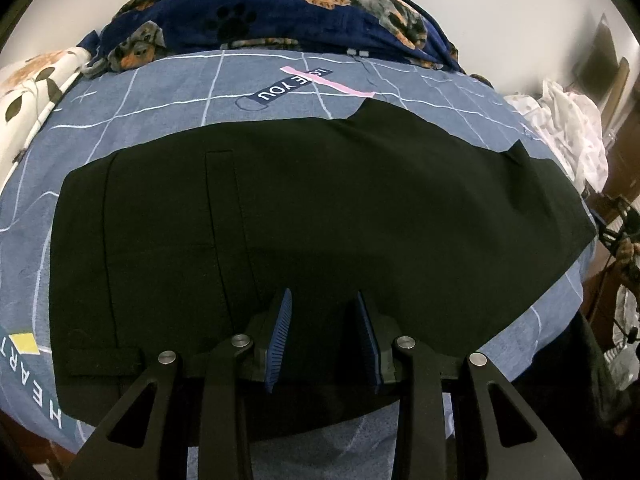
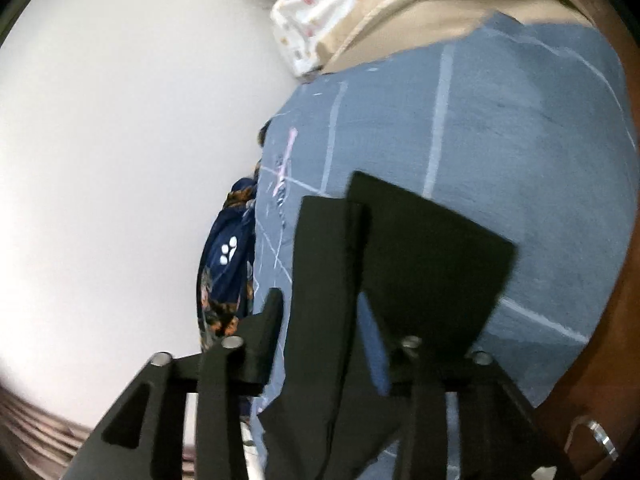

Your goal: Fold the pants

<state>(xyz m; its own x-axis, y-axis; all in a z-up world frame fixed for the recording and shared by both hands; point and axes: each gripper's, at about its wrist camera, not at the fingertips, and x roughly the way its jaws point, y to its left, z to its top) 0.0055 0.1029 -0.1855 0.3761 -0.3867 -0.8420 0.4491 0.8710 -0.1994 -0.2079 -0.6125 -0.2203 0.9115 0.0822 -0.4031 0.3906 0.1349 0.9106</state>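
Note:
Black pants (image 1: 300,208) lie flat across the blue checked bed sheet (image 1: 160,92), waistband at the left, legs running right. My left gripper (image 1: 324,300) is open and empty, its blue pads hovering over the pants' near edge. In the right wrist view the camera is rolled sideways. My right gripper (image 2: 320,300) is shut on the leg end of the pants (image 2: 420,256), which stands up between the fingers and hangs over them, lifted off the sheet (image 2: 500,128).
A navy dog-print blanket (image 1: 280,8) lies bunched at the bed's far side. White patterned cloth lies at the left (image 1: 36,84) and right (image 1: 568,120). The wooden bed frame (image 2: 600,360) runs along the sheet's edge. A white wall (image 2: 120,160) stands behind.

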